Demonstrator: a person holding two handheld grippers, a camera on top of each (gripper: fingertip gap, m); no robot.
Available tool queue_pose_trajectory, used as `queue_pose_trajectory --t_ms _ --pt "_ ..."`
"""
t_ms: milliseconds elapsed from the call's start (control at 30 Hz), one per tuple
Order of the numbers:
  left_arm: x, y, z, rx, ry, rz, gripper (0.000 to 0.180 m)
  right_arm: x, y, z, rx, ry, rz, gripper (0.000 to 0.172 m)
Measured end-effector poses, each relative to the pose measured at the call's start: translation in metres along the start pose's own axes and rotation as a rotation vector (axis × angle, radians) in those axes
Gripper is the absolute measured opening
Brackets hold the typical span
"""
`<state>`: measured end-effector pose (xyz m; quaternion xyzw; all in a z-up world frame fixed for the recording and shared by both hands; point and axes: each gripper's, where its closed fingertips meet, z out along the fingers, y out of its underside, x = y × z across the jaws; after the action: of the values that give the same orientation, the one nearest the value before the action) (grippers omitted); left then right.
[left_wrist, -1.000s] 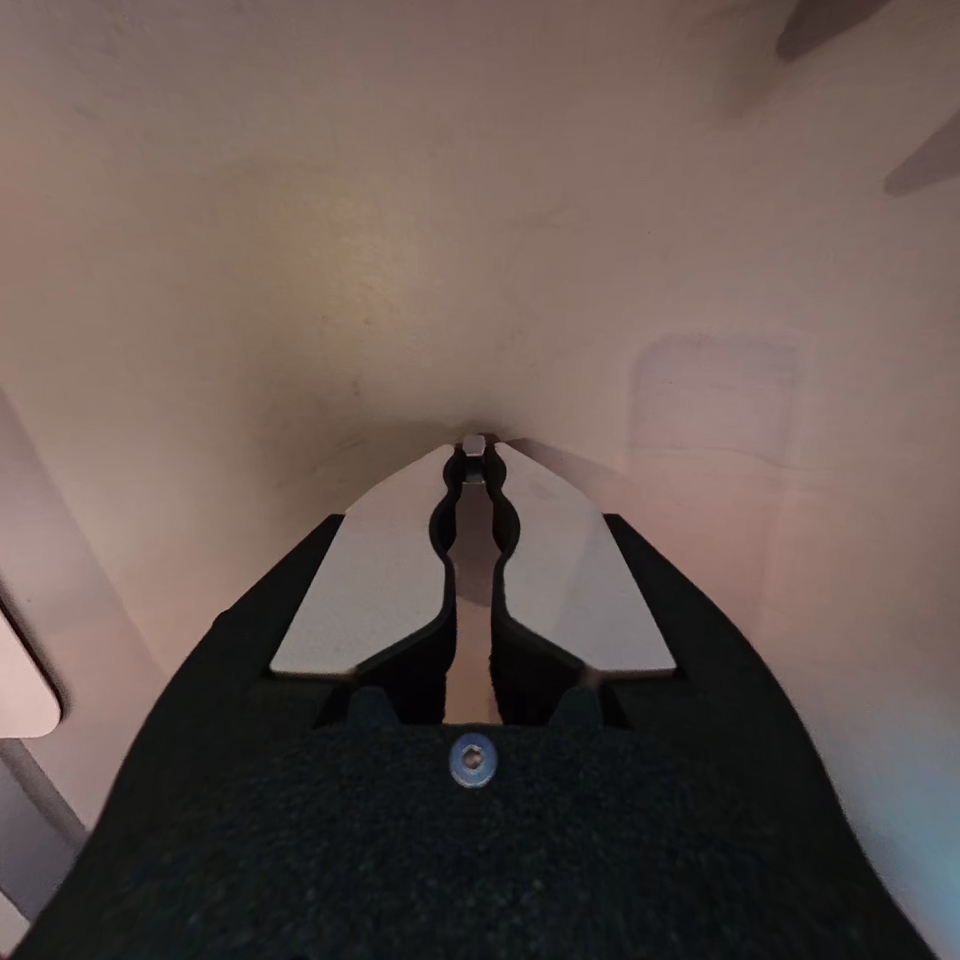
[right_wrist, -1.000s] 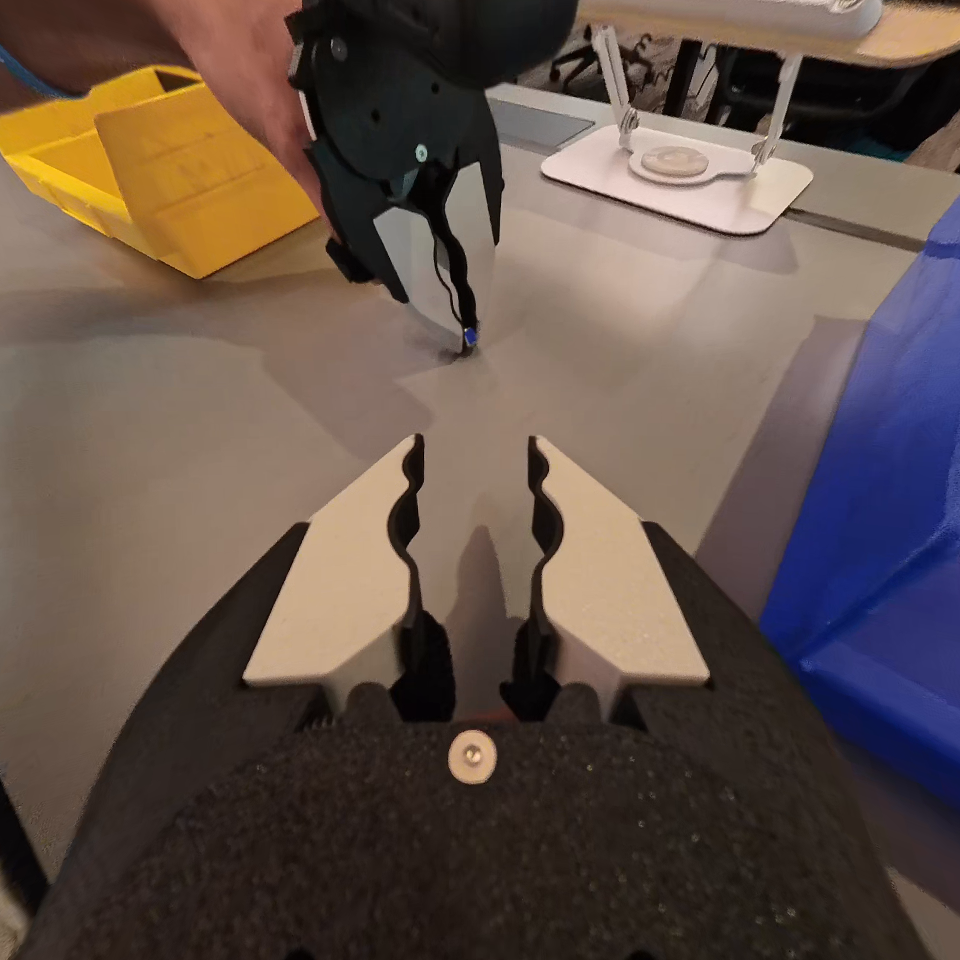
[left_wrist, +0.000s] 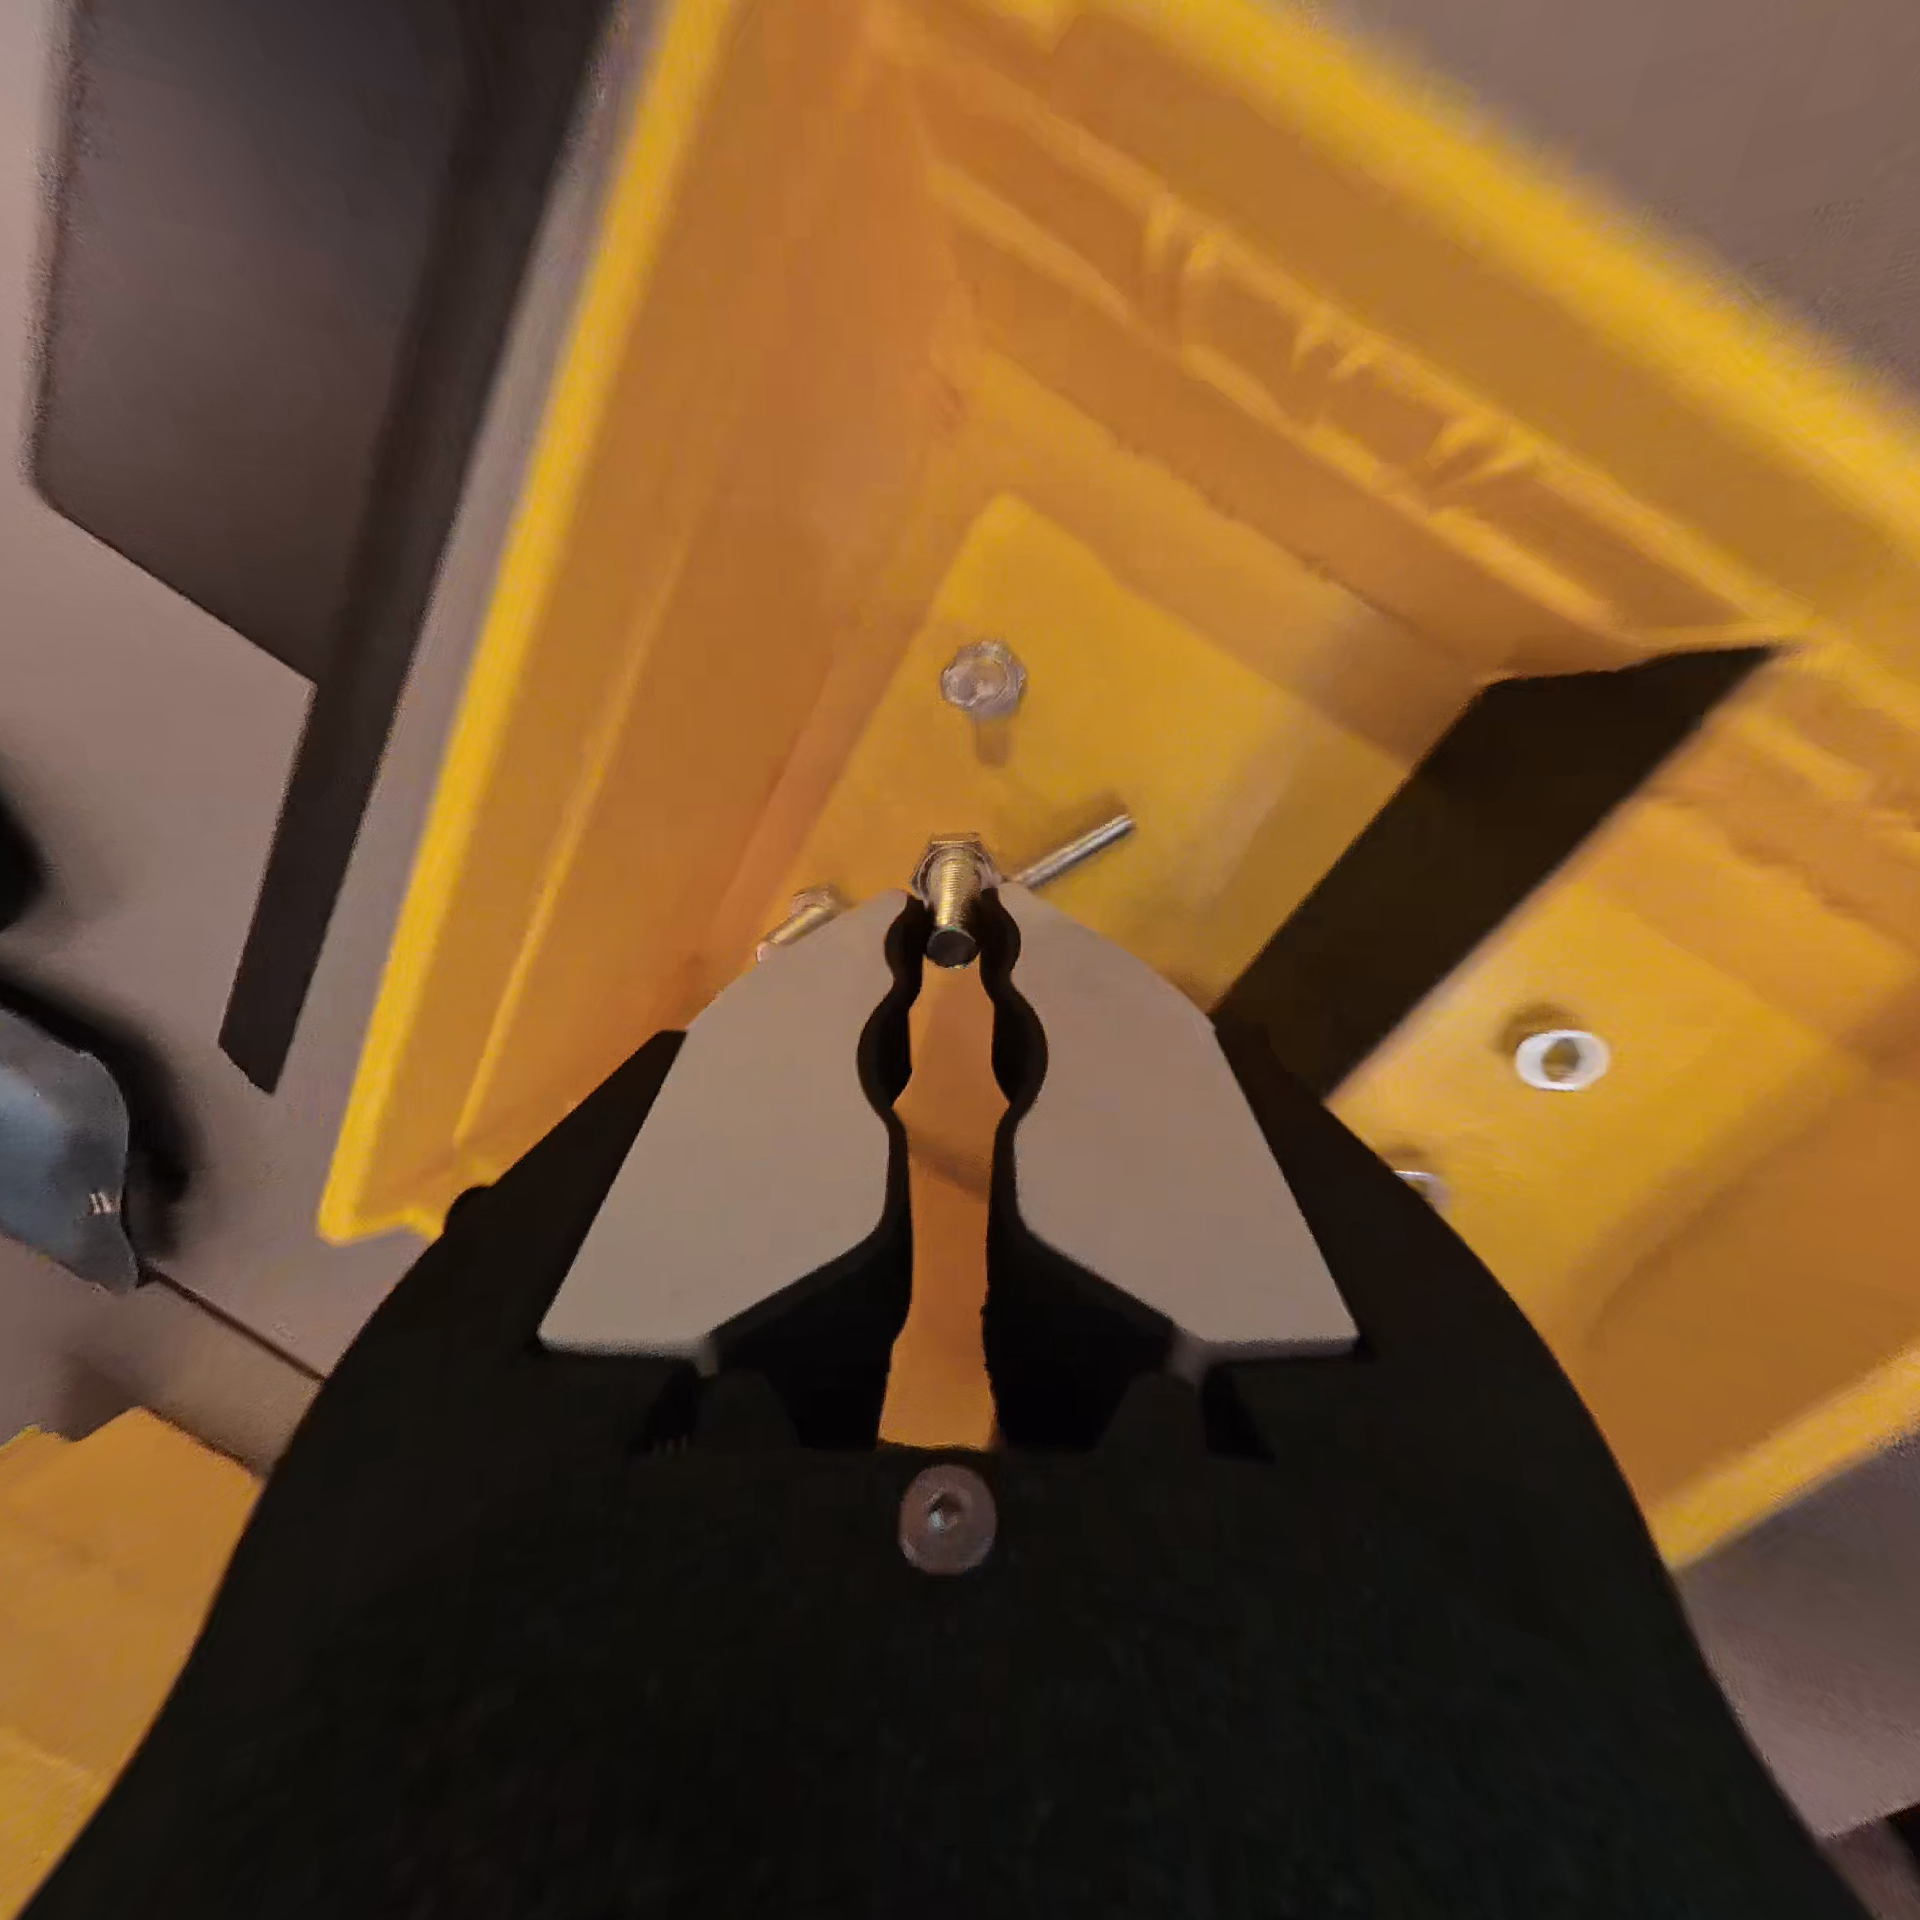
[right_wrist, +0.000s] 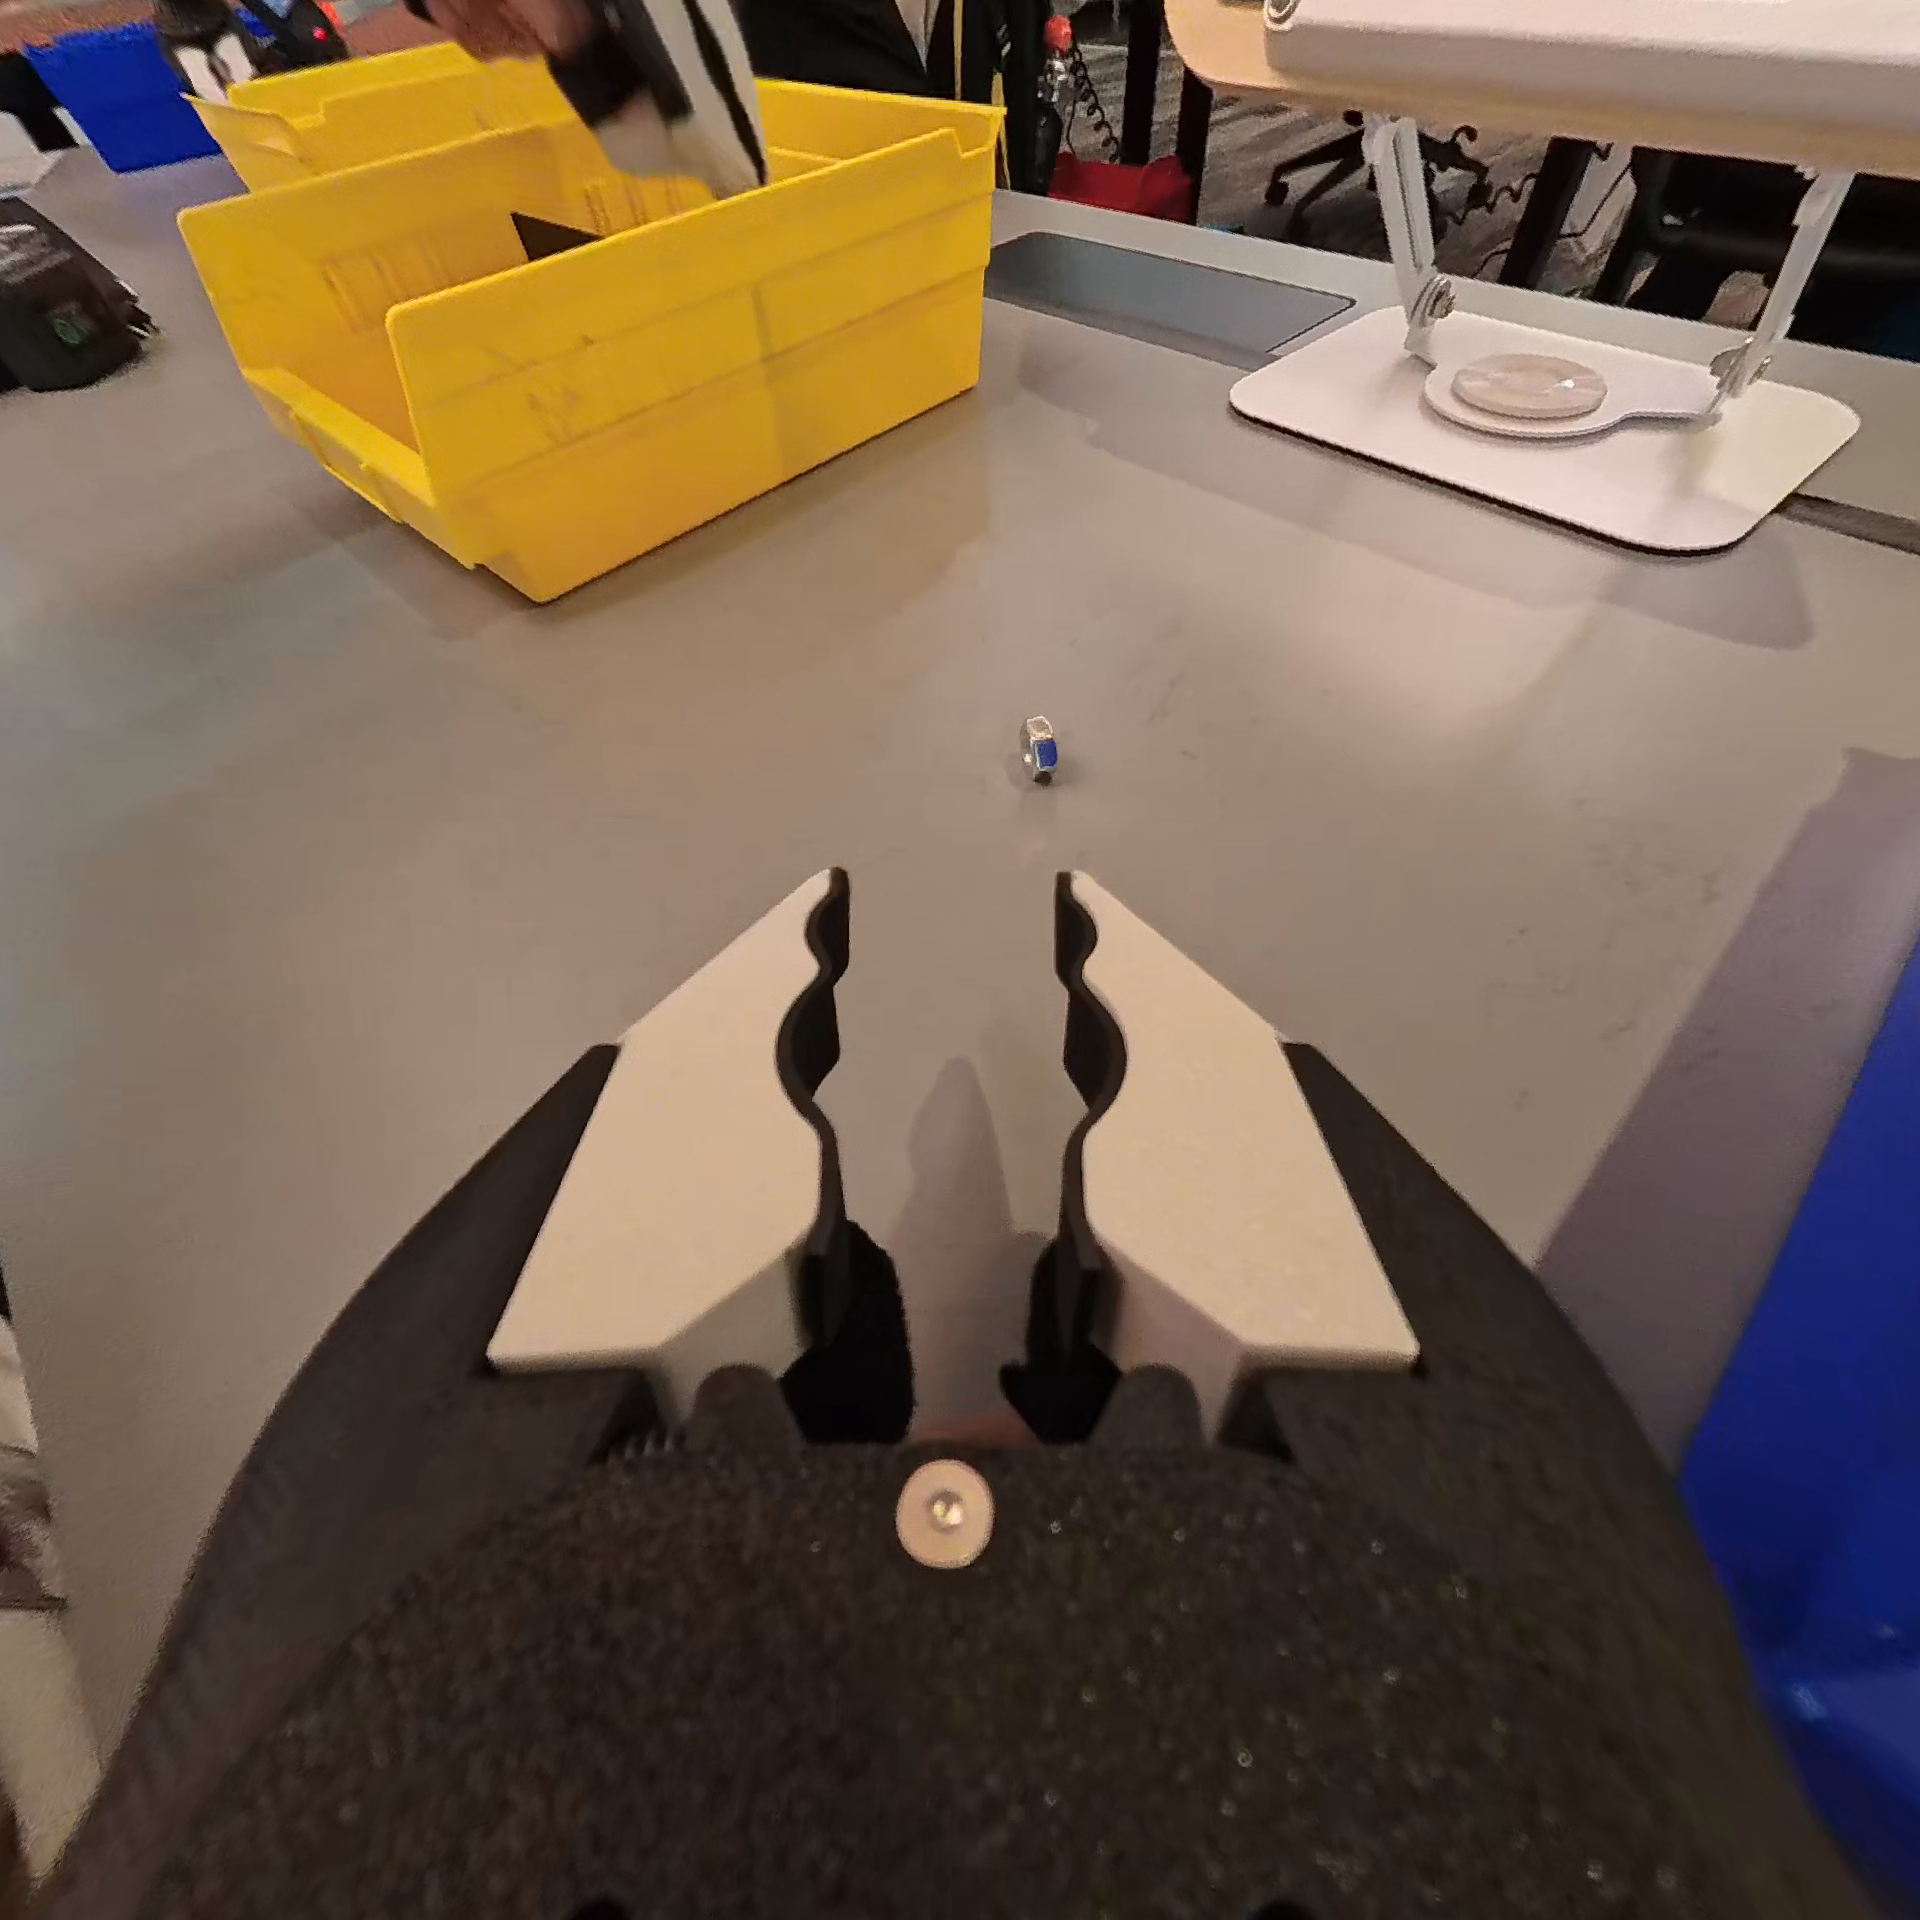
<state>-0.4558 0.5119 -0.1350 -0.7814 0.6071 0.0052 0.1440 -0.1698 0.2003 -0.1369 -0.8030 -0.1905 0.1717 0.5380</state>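
Inside the yellow bin (left_wrist: 1049, 312), over its floor: left claw (left_wrist: 954, 914) clamped on a brass-coloured hex bolt (left_wrist: 951, 899), both dark pads pressed against the threaded shank. Long axis in line with the fingers, flat shank end toward the camera, hex head and a washer or nut just beyond the fingertips, pointing down at the bin floor. Loose around it: a second gold bolt (left_wrist: 795, 920) beside the left fingertip, a thin silver rod (left_wrist: 1075, 852) to the right, a silvery hex bolt (left_wrist: 982, 681) farther in, and a silver nut (left_wrist: 1562, 1058) in the next compartment past a black divider (left_wrist: 1496, 821).

Above the grey bench (right_wrist: 520, 831): right claw (right_wrist: 953, 883) wide open, nothing between the pads. Just ahead, apart from the fingertips, 1 small silver hex nut (right_wrist: 1039, 750) standing on edge, one face reflecting blue. Farther back on the bench, the yellow bin with the left claw dipped into it, a white stand (right_wrist: 1538, 436) at right, a blue bin (right_wrist: 1829, 1455) at the right edge. Chair legs and dark clutter behind.
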Motion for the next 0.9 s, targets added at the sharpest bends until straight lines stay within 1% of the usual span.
queue_pose_trajectory --t_ms 33,100,133,200,233,300,400,433,500,600,667,700,900 --pt "0.005 -0.008 -0.02 0.086 0.003 -0.027 0.01 -0.001 0.0 0.0 0.002 -0.009 0.003 0.04" --pt "0.027 -0.03 -0.069 0.319 0.029 -0.063 0.01 -0.007 -0.003 0.0 0.015 -0.04 0.012 0.04" --pt "0.046 -0.043 -0.095 0.454 0.062 -0.068 0.01 -0.01 -0.005 0.0 0.026 -0.065 0.031 0.04" --pt "0.097 -0.068 -0.139 0.718 0.166 -0.05 0.01 -0.024 -0.01 0.001 0.038 -0.163 0.097 0.04" --pt "0.127 -0.079 -0.156 0.828 0.226 -0.031 0.01 -0.034 -0.016 0.0 0.052 -0.232 0.137 0.042" --pt "0.187 -0.096 -0.174 0.982 0.35 0.003 0.01 -0.052 -0.035 -0.006 0.114 -0.379 0.23 0.048" --pt "0.272 -0.12 -0.181 1.137 0.561 0.019 0.01 -0.07 -0.071 -0.018 0.229 -0.584 0.395 0.049" --pt "0.296 -0.127 -0.179 1.167 0.627 0.018 0.01 -0.074 -0.082 -0.023 0.27 -0.644 0.448 0.049" --pt "0.334 -0.139 -0.171 1.201 0.701 0.024 0.01 -0.079 -0.096 -0.034 0.323 -0.76 0.537 0.046" --pt "0.367 -0.149 -0.158 1.206 0.756 0.047 0.01 -0.081 -0.098 -0.044 0.329 -0.841 0.594 0.036" --pt "0.379 -0.152 -0.15 1.182 0.779 0.052 0.01 -0.082 -0.096 -0.05 0.324 -0.881 0.603 0.027" --pt "0.381 -0.153 -0.148 1.178 0.779 0.056 0.01 -0.081 -0.093 -0.051 0.312 -0.877 0.601 0.026" --pt "0.385 -0.158 -0.151 1.21 0.75 0.081 0.01 -0.077 -0.088 -0.057 0.304 -0.872 0.612 0.024"
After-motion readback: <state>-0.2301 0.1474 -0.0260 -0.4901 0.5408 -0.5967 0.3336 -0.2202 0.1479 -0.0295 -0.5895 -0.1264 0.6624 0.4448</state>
